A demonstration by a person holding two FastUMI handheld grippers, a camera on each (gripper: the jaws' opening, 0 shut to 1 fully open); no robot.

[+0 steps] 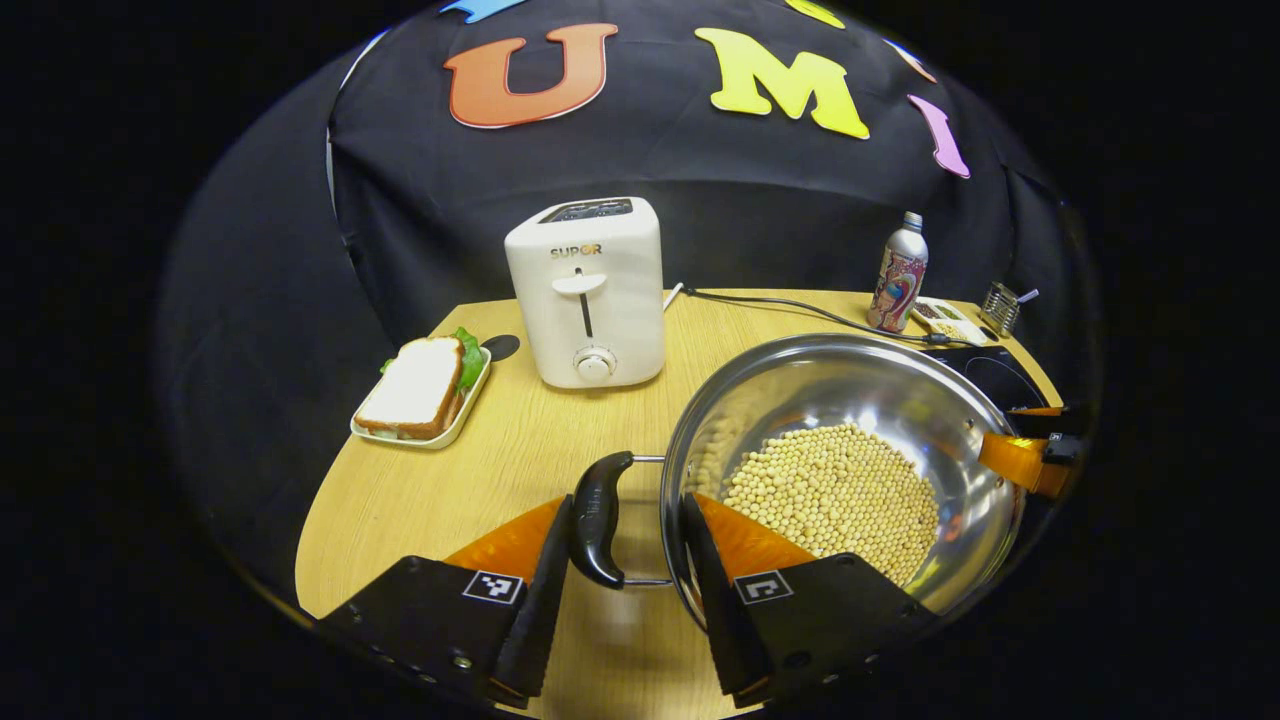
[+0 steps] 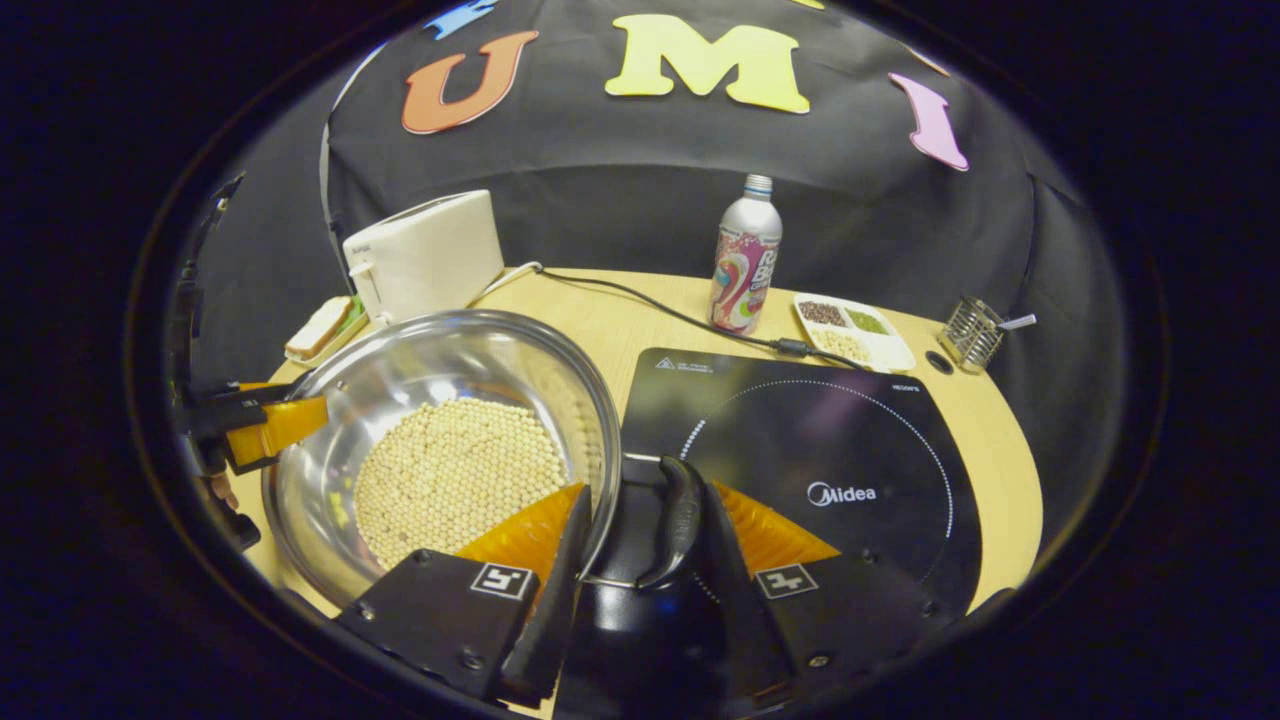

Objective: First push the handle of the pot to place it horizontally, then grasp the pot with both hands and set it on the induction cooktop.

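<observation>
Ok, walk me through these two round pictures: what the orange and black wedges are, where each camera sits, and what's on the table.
Each picture comes from a camera riding on a handheld gripper, looking along its two fingers. The wedges at the bottom are those fingers. In the left gripper view, the left gripper straddles one black handle of a steel pot holding pale beans. In the right gripper view, the right gripper straddles the pot's other handle, beside the black induction cooktop. Also on the wooden table: a white toaster, a sandwich on a tray, a drink bottle, a small sectioned dish and a wire holder.
</observation>
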